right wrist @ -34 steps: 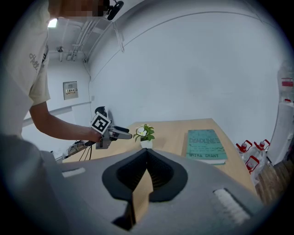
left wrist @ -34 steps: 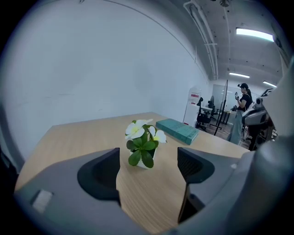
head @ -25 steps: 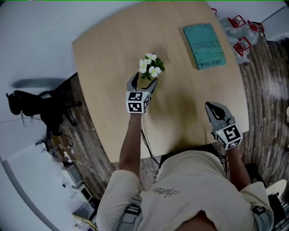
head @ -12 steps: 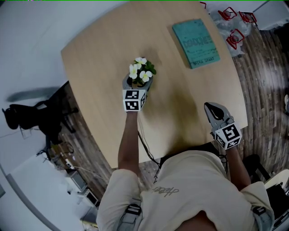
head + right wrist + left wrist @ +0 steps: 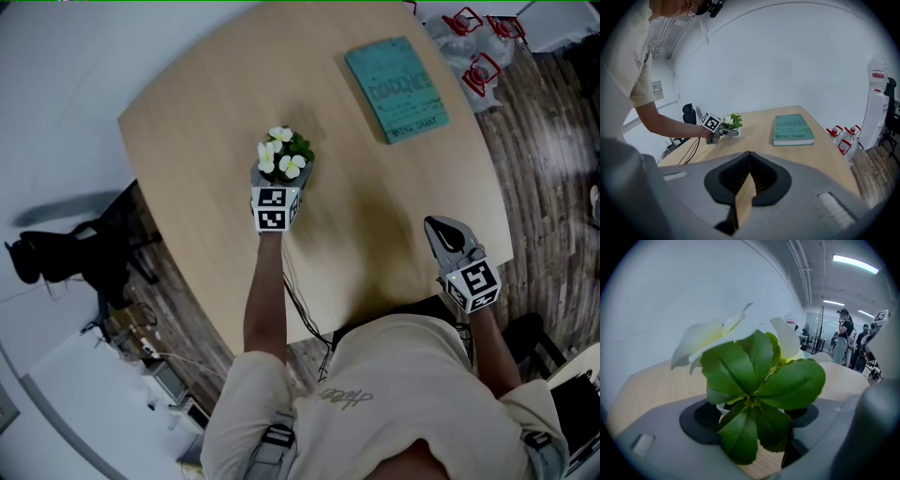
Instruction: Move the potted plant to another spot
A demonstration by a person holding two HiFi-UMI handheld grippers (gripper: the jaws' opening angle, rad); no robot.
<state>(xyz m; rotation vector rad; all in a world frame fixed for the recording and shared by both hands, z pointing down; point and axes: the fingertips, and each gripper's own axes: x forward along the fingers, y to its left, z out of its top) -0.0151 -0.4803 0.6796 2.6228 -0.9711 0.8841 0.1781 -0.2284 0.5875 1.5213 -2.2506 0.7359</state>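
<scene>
Potted plant [image 5: 284,155] sits in the left gripper [image 5: 279,176], whose jaws are clamped on its small white pot.

Green leaves and white flowers rise above the jaws, with the pot between them. I can't tell whether the pot's base touches the wooden table [image 5: 375,216]. The left arm is stretched forward over the tabletop. A teal book [image 5: 394,89] lies flat well ahead and to the right of the left gripper, apart from the plant. The right gripper [image 5: 442,230] is low by the person's edge of the table, well to the right of and behind the left one, with its jaws closed together and nothing between them. Past the book, off the table's far right corner, red-capped containers [image 5: 480,67] stand on the floor.
</scene>
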